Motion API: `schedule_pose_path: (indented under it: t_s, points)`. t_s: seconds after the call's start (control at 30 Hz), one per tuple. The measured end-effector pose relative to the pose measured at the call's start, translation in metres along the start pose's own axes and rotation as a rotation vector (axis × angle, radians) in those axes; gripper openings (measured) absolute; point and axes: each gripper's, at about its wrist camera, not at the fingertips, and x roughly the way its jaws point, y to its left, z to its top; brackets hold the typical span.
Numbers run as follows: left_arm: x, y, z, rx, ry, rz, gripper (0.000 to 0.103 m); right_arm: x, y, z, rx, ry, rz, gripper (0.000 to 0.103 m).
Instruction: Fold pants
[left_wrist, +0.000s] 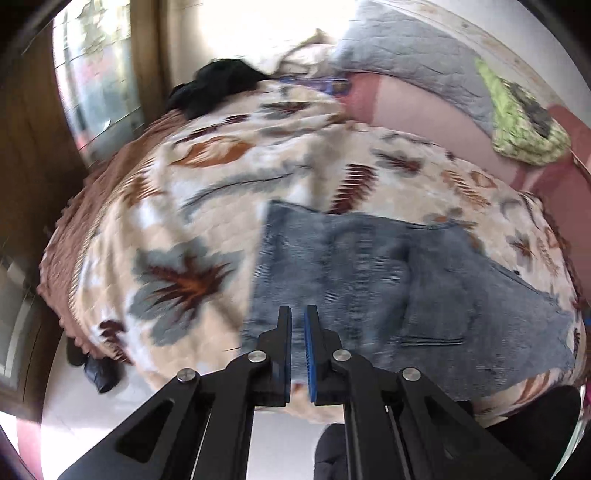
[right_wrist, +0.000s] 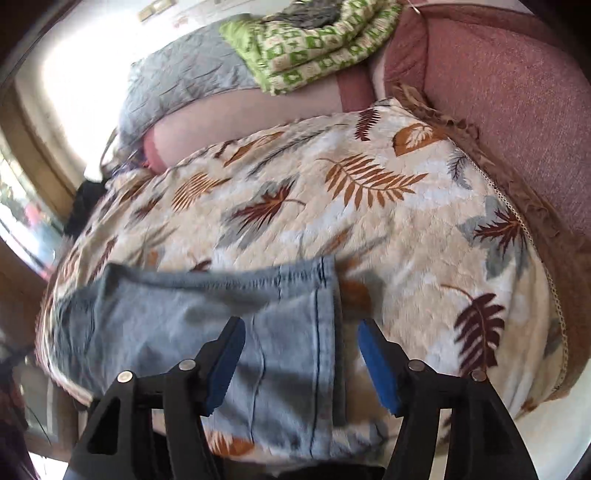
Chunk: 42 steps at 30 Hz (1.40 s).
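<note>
Light blue denim pants (left_wrist: 369, 277) lie folded flat on a leaf-patterned bedspread (left_wrist: 221, 184), near its front edge. My left gripper (left_wrist: 298, 314) hovers over the pants' left part. Its blue-padded jaws are shut to a thin slit and no cloth shows pinched between them. In the right wrist view the same pants (right_wrist: 221, 314) end in a stitched hem at the right. My right gripper (right_wrist: 301, 326) stands open over that hem end, its blue pads (right_wrist: 376, 365) wide apart and pressing on nothing. The bedspread (right_wrist: 369, 221) spreads beyond.
A black garment (left_wrist: 218, 85) lies at the bed's far left. A grey pillow (left_wrist: 406, 48) and a green patterned blanket (right_wrist: 314, 48) sit at the head. A pink upholstered panel (right_wrist: 498, 92) borders the right. A window (left_wrist: 96, 74) is far left; a dark object (left_wrist: 99, 373) lies on the floor.
</note>
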Motion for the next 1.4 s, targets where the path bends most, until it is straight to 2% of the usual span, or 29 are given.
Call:
schedule_pose_path:
  t_s: [0.1,0.17,0.2,0.23,0.27,0.33,0.53,0.63,0.7,0.77,0.83,0.9,0.93,1.03,1.1,1.2,1.3,1.4]
  points:
    - [0.012,-0.031,0.004,0.039,0.015,-0.032,0.007,0.039,-0.009,0.021,0.117,0.091,0.026,0.066]
    - [0.021,-0.045,0.004,0.045,0.029,-0.058,0.007,0.071,-0.018,0.027,0.170,0.182,0.001,0.046]
    - [0.026,-0.050,0.004,0.049,0.034,-0.059,0.007,0.085,-0.020,0.027,0.169,0.237,-0.013,0.025]
    - [0.031,-0.053,0.004,0.051,0.041,-0.051,0.007,0.094,-0.019,0.026,0.163,0.277,-0.033,0.018]
    - [0.036,-0.053,0.005,0.052,0.050,-0.044,0.007,0.095,-0.017,0.025,0.142,0.281,-0.057,0.015]
    - [0.046,-0.053,0.006,0.048,0.064,-0.025,0.007,0.085,-0.003,0.028,0.057,0.243,-0.087,0.008]
    - [0.064,-0.045,0.015,0.012,0.064,0.015,0.006,0.044,0.011,0.048,0.009,-0.017,-0.088,0.008]
    - [0.073,-0.048,0.014,0.018,0.063,0.035,0.007,0.067,0.001,0.051,0.052,-0.032,-0.085,0.009]
    - [0.078,-0.051,0.011,0.023,0.070,0.045,0.007,0.095,-0.010,0.045,0.081,0.033,-0.119,0.013]
    - [0.081,-0.052,0.008,0.033,0.067,0.053,0.007,0.107,-0.016,0.038,0.102,0.072,-0.133,0.021]
    - [0.082,-0.053,0.008,0.045,0.062,0.057,0.007,0.097,-0.017,0.037,0.119,0.017,-0.168,0.034]
    - [0.082,-0.055,0.009,0.046,0.065,0.064,0.007,0.077,-0.007,0.040,0.089,-0.069,-0.239,0.034]
    - [0.080,-0.057,0.010,0.044,0.064,0.065,0.007,0.068,0.002,0.041,0.053,-0.105,-0.247,0.034]
    - [0.073,-0.067,0.011,0.063,0.034,0.060,0.008,0.050,0.046,0.044,-0.096,-0.128,-0.149,0.034]
    - [0.068,-0.073,0.010,0.067,0.027,0.042,0.008,0.051,0.087,0.040,-0.196,-0.087,-0.039,0.034]
    - [0.060,-0.079,0.005,0.079,0.011,0.034,0.008,0.068,0.144,0.025,-0.278,0.013,0.123,0.034]
    - [0.059,-0.076,-0.003,0.089,0.010,0.074,0.008,0.091,0.201,0.007,-0.364,0.074,0.213,0.033]
    - [0.065,-0.067,-0.007,0.079,0.024,0.136,0.008,0.117,0.243,-0.010,-0.403,0.125,0.270,0.028]
